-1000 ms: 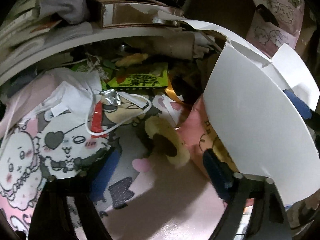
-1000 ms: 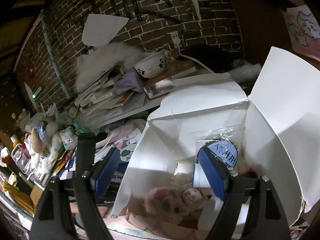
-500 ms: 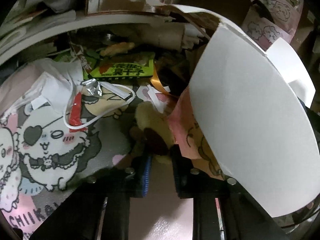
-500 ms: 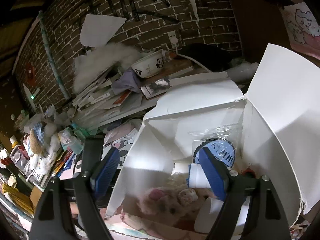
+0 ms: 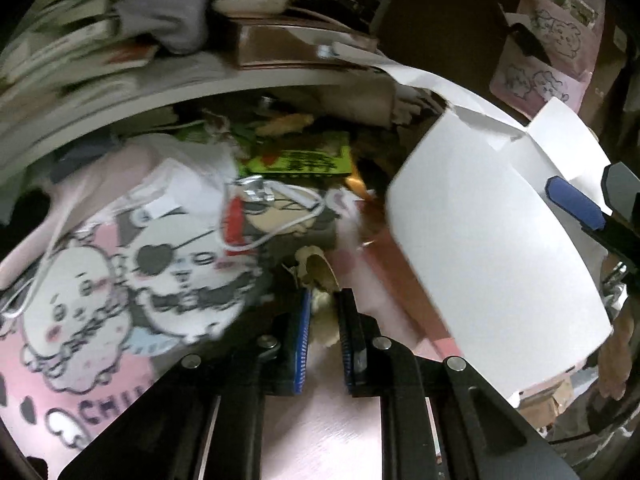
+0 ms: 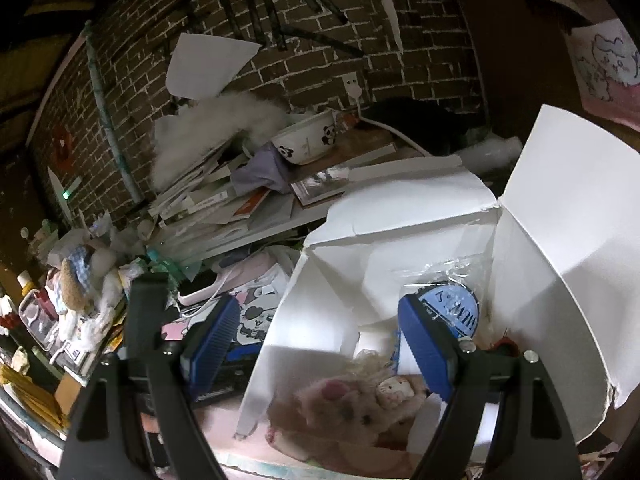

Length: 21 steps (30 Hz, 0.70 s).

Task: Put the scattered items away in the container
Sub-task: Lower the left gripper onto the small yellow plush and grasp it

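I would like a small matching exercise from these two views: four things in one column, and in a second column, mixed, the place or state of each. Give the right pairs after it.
Things:
1. left gripper
2. right gripper
3. pink plush
4. panda bowl

Places or states:
A. lies inside the white box
B. open, with one box wall between its fingers
C. stands on the cluttered shelf by the brick wall
D. shut on a small yellowish toy

Pairs: 1-D, 2-B, 3-A, 4-C
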{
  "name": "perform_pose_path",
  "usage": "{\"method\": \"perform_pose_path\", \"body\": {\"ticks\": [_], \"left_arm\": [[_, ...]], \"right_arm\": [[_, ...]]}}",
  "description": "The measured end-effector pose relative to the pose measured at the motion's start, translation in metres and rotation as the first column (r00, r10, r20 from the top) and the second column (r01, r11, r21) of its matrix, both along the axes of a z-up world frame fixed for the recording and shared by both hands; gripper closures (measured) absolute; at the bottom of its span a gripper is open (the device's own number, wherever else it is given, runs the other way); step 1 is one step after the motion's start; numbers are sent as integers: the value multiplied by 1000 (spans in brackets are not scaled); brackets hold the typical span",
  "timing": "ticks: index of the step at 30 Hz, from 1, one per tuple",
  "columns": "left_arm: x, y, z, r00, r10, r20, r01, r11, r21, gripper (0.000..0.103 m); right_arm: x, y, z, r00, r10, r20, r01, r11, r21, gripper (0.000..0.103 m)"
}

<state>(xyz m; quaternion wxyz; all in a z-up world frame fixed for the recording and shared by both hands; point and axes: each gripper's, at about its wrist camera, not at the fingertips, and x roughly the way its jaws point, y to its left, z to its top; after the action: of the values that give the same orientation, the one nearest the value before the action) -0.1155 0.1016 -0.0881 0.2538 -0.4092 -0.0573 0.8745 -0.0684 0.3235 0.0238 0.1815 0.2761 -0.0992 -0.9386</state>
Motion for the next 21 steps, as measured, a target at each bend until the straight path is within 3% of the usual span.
{"method": "perform_pose_path", "body": {"ticks": [14, 21], "left_arm": [[35, -55, 25, 995, 83, -49, -83, 997, -4, 95], [49, -72, 0, 995, 100, 8, -100, 995, -3, 95]], "right_arm": [[6, -19, 1, 1000, 24, 3, -24, 1000, 8, 24], [11, -30, 1, 999, 38, 5, -38, 999, 12, 24]]}}
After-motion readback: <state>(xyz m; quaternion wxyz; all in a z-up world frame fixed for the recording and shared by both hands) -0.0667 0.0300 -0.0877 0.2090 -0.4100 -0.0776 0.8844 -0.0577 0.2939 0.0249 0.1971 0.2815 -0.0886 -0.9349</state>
